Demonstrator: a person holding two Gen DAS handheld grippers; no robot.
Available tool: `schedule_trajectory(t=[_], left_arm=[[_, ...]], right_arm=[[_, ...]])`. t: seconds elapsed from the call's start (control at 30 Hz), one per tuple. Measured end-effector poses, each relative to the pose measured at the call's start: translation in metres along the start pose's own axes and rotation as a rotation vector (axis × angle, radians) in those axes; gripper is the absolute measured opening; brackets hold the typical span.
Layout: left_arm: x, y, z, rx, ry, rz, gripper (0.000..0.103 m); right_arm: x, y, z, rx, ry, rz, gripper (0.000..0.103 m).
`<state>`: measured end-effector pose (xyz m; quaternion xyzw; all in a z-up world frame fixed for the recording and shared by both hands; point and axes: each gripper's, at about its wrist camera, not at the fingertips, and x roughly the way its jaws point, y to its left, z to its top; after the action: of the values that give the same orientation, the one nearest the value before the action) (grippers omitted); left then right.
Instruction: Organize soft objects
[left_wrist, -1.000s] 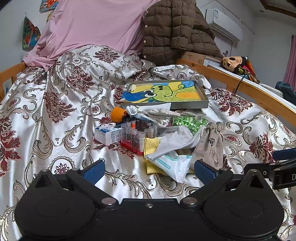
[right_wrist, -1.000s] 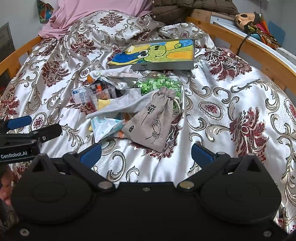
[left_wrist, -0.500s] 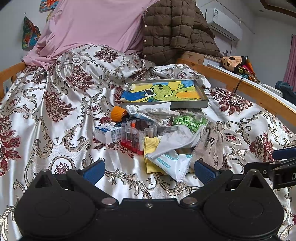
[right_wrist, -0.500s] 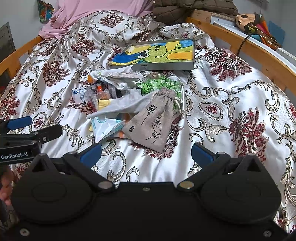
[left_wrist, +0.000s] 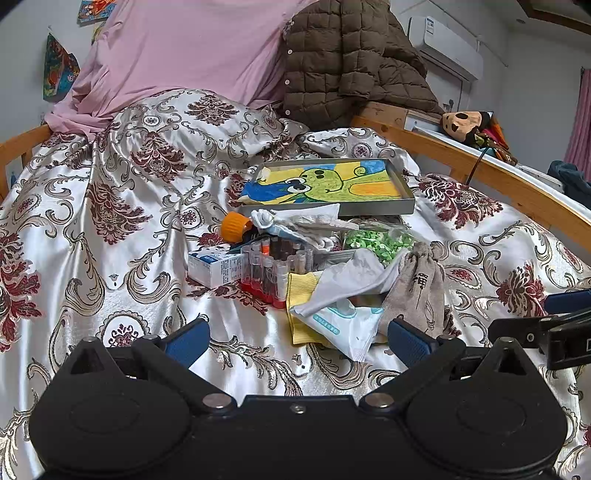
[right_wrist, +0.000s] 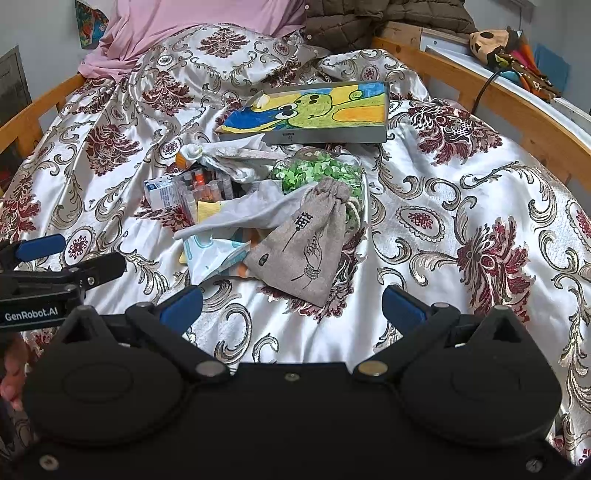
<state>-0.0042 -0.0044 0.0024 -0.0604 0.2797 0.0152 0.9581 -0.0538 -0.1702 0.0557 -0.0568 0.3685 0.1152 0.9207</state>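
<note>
Both pairs of blue-padded fingers stand spread wide with nothing between them. The left gripper (left_wrist: 295, 341) hangs low over the patterned satin bedspread (left_wrist: 122, 206), just short of the heap; the right gripper (right_wrist: 291, 308) hovers beside it, nearest the grey drawstring pouch (right_wrist: 304, 249).

That pouch lies at the near right edge of the heap, its gathered neck resting against a clear bag of green pieces (right_wrist: 317, 171). Left of the pouch a pale grey cloth (right_wrist: 251, 212) drapes over a white plastic packet (left_wrist: 343, 325) and a yellow cloth (left_wrist: 301, 291). Further left sit a rack of small vials (left_wrist: 269, 269) and a white medicine box (left_wrist: 214, 264), with an orange cap (left_wrist: 234, 225) and a crumpled white cloth (left_wrist: 295, 225) behind them. Beyond the heap lies a tray with a cartoon painting (left_wrist: 332, 184).

Nothing looks sorted yet: soft and hard things lie jumbled together, and no separate pile shows. I'd say the job is at its very start, all of it left.
</note>
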Motion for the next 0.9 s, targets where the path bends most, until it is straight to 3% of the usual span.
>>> schedule_trajectory(t=[0.9], left_arm=[[0.0003,-0.0002,0.0,-0.001,0.001,0.001,0.102]], right_arm=[[-0.0015,-0.0006,-0.0013,-0.004,-0.005,-0.004,0.102]])
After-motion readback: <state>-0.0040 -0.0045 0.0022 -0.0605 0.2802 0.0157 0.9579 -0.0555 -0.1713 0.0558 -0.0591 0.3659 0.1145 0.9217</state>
